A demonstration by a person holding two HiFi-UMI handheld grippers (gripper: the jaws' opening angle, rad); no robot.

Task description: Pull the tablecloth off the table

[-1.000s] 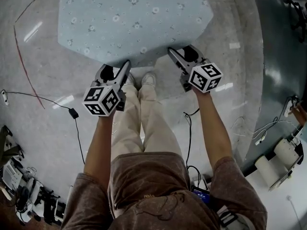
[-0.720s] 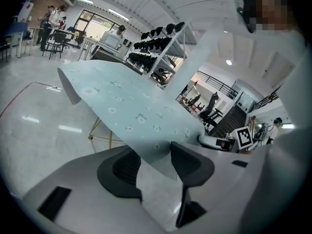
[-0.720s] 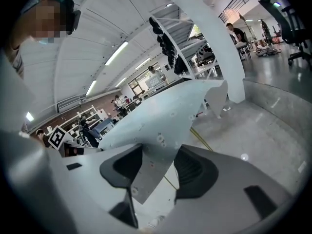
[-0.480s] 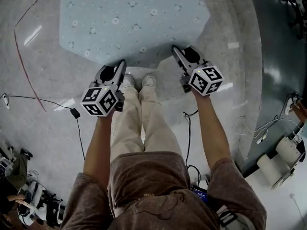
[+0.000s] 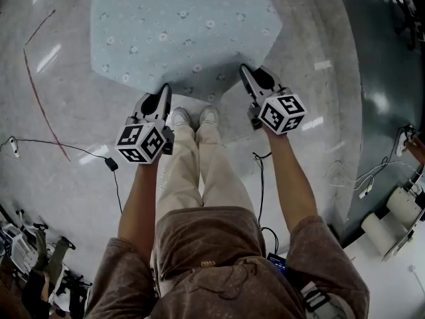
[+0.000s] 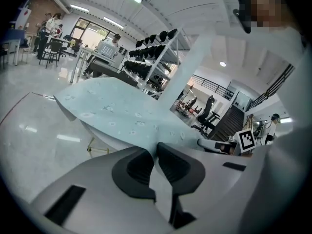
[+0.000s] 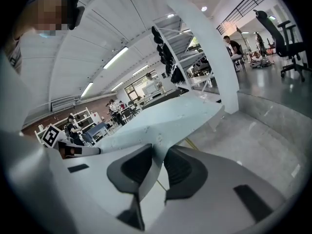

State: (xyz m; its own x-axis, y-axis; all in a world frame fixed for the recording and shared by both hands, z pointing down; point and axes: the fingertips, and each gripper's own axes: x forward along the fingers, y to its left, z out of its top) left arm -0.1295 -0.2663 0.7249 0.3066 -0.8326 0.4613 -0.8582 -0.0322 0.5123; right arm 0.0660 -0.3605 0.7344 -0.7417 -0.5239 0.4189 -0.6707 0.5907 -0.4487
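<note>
Grey glossy floor [image 5: 73, 145] lies all round the table [image 6: 89, 147], of which only a thin leg shows beneath the cover. Pale blue tablecloth [image 5: 179, 32] with small white flowers is spread over the whole top, and its near edge hangs toward the person's shoes [image 5: 192, 117].

Both forearms reach straight out and slightly down toward that near edge, roughly side by side. The left forearm [image 5: 136, 198] ends at the near left corner, the right forearm [image 5: 292, 178] at the near right corner.

The left tool [image 5: 163, 92] points forward and a little downward. Its jaws have just been closing and now pinch a fold of the cloth's hem, which rises in a ridge from the dark pads [image 6: 134, 167]. The right tool [image 5: 244, 72] is tilted the same way. Its jaws have also just been closing and are clamped narrow on the hem. A marker cube [image 5: 141, 142] sits at the back of the left tool, and another [image 5: 281, 113] at the back of the right.
</note>
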